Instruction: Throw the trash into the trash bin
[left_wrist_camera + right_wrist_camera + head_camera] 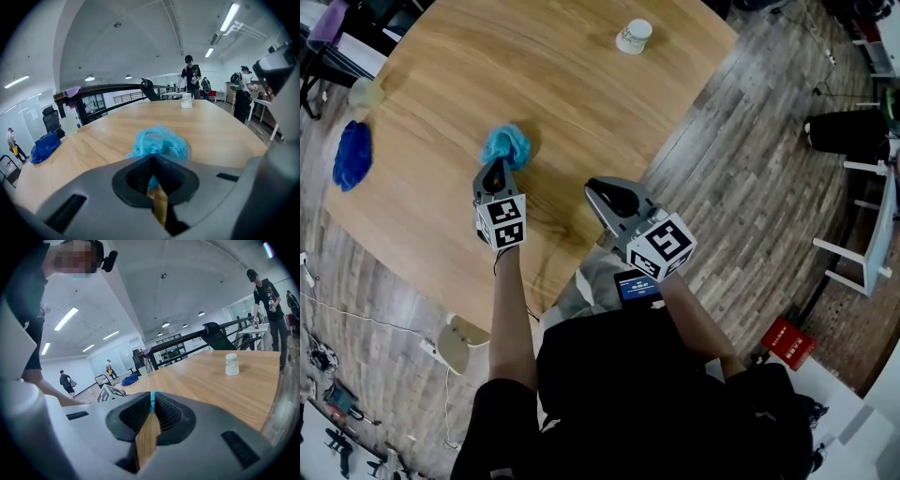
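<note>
Jaws of your left gripper (152, 157) pinch just the blue hair net (159, 142) edge, right gripper (152, 398) closed empty: lift slowly, watch for slip.

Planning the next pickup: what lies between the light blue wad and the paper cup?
Only bare tabletop between light blue wad and paper cup, per head view.

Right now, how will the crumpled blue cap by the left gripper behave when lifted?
Probably floppy: the blue cap lies in a puckered, shapeless wad. Likely very light, looking thin and gauzy. Unlikely to roll, slumped on the table.
</note>
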Motion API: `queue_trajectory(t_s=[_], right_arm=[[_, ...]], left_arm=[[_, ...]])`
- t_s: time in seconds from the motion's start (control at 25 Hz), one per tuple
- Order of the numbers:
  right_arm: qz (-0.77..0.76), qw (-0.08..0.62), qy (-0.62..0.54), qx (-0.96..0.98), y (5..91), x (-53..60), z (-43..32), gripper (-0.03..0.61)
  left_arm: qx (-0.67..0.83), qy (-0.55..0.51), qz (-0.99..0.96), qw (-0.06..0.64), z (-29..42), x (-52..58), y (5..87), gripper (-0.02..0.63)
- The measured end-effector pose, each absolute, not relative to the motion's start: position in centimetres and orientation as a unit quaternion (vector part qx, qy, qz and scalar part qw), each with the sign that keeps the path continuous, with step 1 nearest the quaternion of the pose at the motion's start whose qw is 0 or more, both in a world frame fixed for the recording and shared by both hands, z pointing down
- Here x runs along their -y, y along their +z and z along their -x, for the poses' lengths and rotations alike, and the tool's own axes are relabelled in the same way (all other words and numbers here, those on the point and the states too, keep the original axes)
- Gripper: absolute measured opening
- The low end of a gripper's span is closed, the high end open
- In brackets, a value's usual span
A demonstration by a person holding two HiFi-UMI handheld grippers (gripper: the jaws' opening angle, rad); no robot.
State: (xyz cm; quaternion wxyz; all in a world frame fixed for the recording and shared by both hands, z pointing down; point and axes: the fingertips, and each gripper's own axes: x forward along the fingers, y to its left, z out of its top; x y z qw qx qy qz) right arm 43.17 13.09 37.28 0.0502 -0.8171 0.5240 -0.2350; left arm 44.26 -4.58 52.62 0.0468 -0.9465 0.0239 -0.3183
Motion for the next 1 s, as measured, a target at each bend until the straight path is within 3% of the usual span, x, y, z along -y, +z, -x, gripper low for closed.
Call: queue_trajectory(t_s=[0.36,1.0], right_arm=[[0.814,0.040,-0.236,-0.529,37.5,-13.1,-43.4,0.021],[0.774,0.059,-0.199,-0.598,33.5,-12.0,-41.4,0.021]], left_arm=[[-0.029,-0.309,0.949,0.055,-44.6,5.0,51.0,0.011],[-0.096,-0.267,0.957,0.059,-38.8,3.4,42.7,0.012]])
